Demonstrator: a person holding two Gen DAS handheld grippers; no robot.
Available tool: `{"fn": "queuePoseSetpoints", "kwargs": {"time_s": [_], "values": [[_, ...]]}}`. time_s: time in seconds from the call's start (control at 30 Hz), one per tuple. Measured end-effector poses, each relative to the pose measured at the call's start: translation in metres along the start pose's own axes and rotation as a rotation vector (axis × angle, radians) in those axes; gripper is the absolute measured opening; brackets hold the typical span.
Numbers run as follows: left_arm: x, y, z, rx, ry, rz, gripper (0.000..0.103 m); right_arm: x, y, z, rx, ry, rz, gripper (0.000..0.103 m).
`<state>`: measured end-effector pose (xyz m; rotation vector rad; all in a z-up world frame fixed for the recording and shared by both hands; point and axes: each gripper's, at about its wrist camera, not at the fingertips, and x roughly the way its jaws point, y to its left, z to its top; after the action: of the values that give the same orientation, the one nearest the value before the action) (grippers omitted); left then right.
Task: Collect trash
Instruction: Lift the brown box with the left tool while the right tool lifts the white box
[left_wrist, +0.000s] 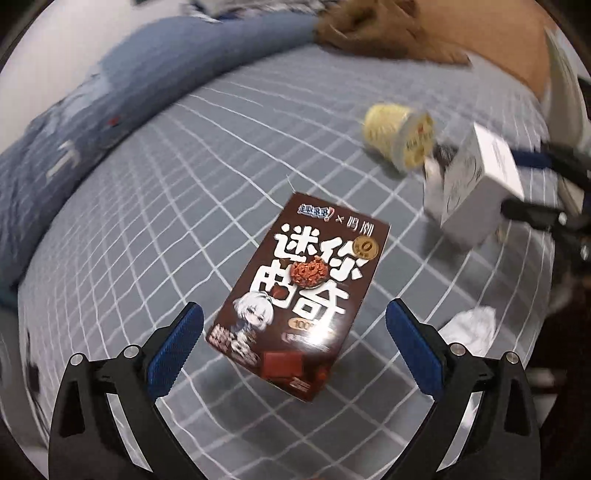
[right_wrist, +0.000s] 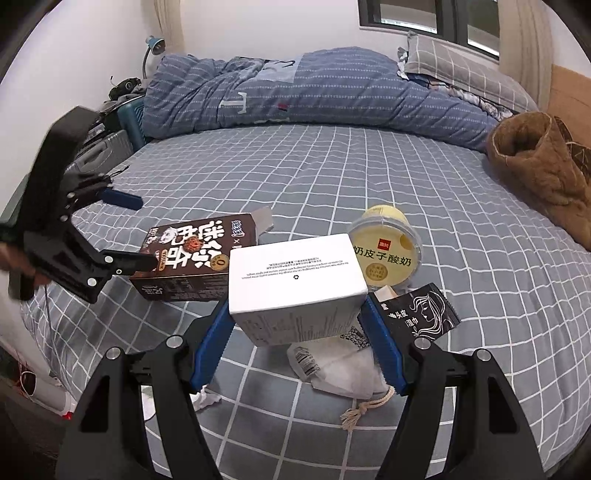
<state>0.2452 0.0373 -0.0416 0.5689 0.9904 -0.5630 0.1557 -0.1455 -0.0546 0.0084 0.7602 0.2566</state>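
Observation:
A brown cookie box (left_wrist: 295, 295) lies flat on the grey checked bed sheet (left_wrist: 155, 229). My left gripper (left_wrist: 293, 308) hovers over it, open wide, its blue pads (left_wrist: 177, 347) clear of the box on both sides. In the right wrist view the same brown box (right_wrist: 192, 258) rests beside the left gripper (right_wrist: 147, 232). My right gripper (right_wrist: 295, 314) is shut on a white carton (right_wrist: 295, 284), held above the sheet (right_wrist: 369, 177). The carton (left_wrist: 476, 192) shows at the right of the left wrist view.
A yellow yoghurt cup (right_wrist: 386, 254) lies on its side behind the carton. A black sachet (right_wrist: 417, 314), a white drawstring pouch (right_wrist: 340, 369) and a crumpled tissue (right_wrist: 205, 400) lie near the bed's front edge. A blue quilt (right_wrist: 314, 96) and brown fleece (right_wrist: 543, 173) lie at the back.

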Motion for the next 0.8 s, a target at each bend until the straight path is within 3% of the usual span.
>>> {"fn": "queuePoseSetpoints", "kwargs": {"time_s": [0.27,0.8], "values": [[0.037,0.010,0.014,0.052,0.082,-0.162,0.097,0.007,-0.010,0.001,0.018,0.011,0.009,0.067],[0.065,0.013,0.015,0.084,0.128,-0.219,0.097,0.024,-0.006,-0.006,0.022,0.029,0.021,0.067]]}}
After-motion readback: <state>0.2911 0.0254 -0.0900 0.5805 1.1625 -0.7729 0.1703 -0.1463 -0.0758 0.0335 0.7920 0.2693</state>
